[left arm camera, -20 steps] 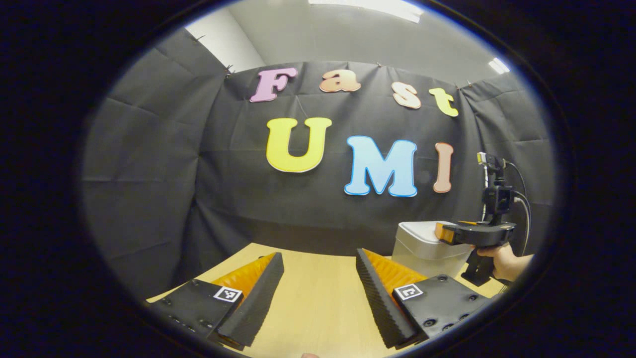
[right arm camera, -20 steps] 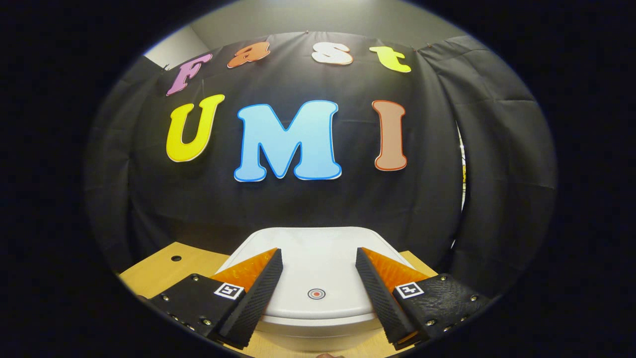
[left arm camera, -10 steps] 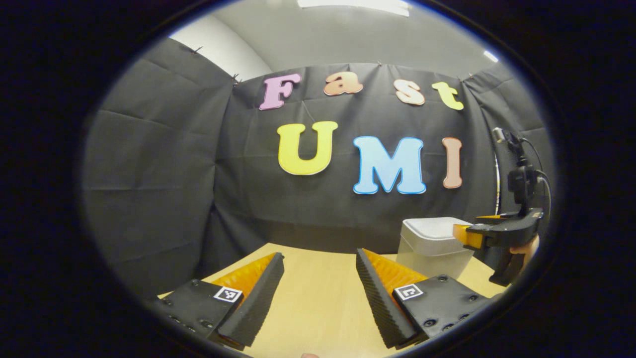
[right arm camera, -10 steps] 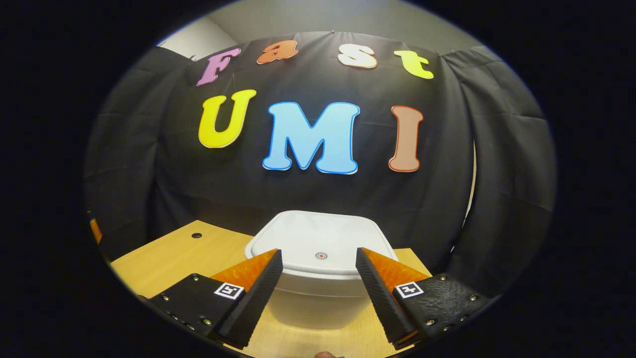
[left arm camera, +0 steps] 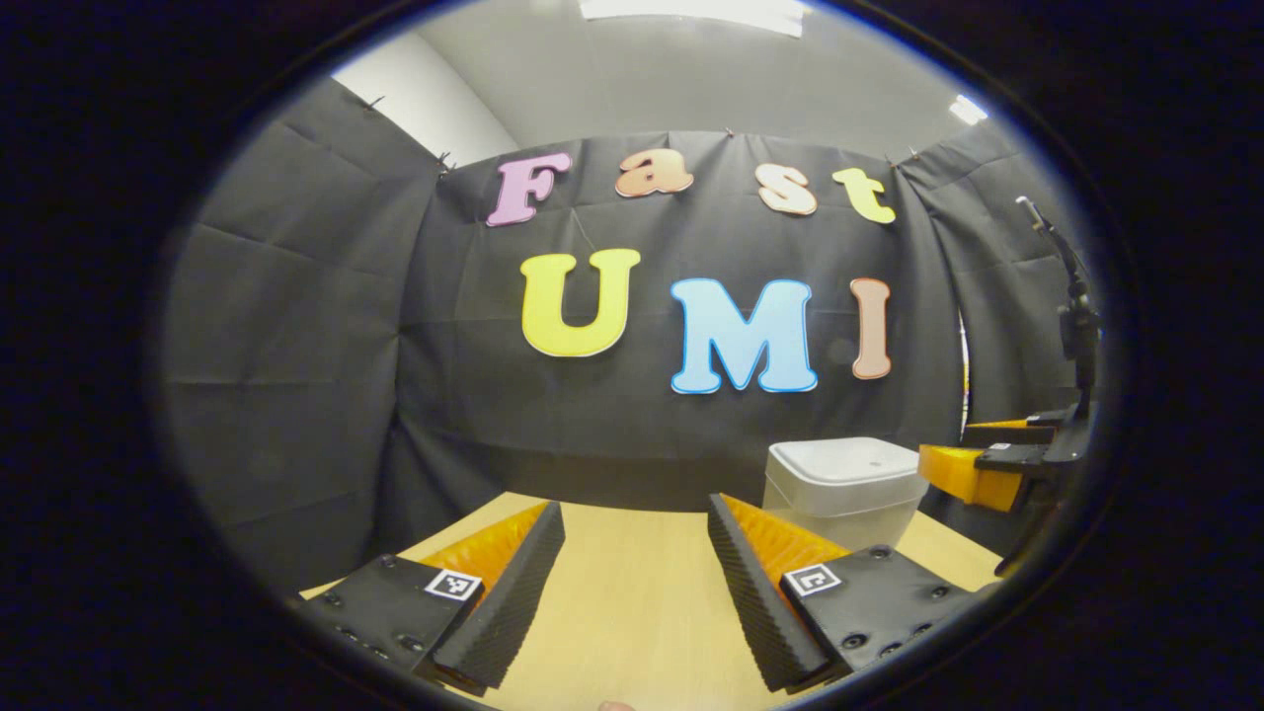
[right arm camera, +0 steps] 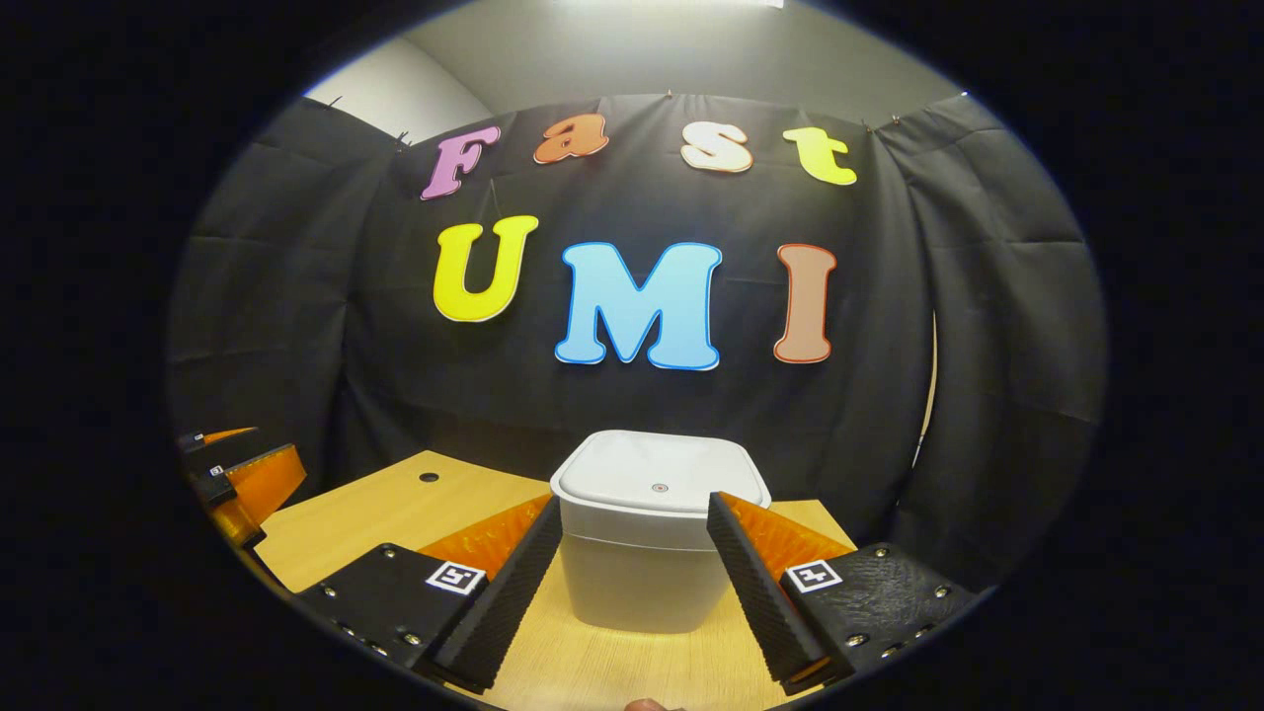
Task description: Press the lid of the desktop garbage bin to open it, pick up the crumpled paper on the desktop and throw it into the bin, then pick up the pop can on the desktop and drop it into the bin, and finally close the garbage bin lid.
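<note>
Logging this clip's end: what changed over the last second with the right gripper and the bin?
The right gripper backed away from the bin: a second ago it hovered over the lid, now the whole bin shows ahead. Jaws stayed open, holding nothing. The lid stayed closed, and the left gripper stayed open above the table.

Both grippers are built the same: the left gripper (left arm camera: 632,583) and right gripper (right arm camera: 632,583) each have two wedge-shaped fingers with ribbed, sawtooth inner faces. These sit on flat plates dotted with small screws, and each plate has a little square black-and-white marker tag (right arm camera: 454,577) stuck beside the finger.
</note>
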A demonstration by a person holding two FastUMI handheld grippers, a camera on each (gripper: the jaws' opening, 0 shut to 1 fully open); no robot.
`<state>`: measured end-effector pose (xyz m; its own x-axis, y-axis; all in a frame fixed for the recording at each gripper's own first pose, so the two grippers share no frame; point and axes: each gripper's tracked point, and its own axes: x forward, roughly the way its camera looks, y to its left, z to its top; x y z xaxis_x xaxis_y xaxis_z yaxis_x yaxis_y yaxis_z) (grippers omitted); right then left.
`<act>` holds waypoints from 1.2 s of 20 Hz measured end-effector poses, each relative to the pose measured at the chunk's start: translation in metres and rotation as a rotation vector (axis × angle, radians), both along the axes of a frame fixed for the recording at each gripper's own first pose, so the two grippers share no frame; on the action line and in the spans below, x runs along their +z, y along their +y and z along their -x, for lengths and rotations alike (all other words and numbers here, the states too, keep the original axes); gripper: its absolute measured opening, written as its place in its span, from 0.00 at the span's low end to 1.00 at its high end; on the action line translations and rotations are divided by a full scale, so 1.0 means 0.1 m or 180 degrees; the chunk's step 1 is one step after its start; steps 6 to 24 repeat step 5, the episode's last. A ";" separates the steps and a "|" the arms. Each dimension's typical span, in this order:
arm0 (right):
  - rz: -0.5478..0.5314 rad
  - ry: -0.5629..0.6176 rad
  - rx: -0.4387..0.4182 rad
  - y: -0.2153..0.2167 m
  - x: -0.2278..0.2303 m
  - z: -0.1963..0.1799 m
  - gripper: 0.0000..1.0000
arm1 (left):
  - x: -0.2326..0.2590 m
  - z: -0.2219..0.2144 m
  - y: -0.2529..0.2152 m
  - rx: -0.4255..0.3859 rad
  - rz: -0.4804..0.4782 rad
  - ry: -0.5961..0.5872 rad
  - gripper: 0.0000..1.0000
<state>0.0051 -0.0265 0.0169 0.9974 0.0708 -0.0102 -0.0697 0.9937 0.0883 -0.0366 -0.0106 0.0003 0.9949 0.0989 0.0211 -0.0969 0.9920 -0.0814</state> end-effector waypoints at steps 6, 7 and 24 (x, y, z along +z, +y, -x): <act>-0.0053 -0.0021 -0.0061 0.06 -0.01 0.11 0.95 | 0.00 -0.08 -0.03 -0.0147 -0.0163 -0.0037 0.96; -0.0053 -0.0021 -0.0061 0.06 -0.01 0.11 0.95 | 0.00 -0.08 -0.03 -0.0147 -0.0163 -0.0037 0.96; -0.0053 -0.0021 -0.0061 0.06 -0.01 0.11 0.95 | 0.00 -0.08 -0.03 -0.0147 -0.0163 -0.0037 0.96</act>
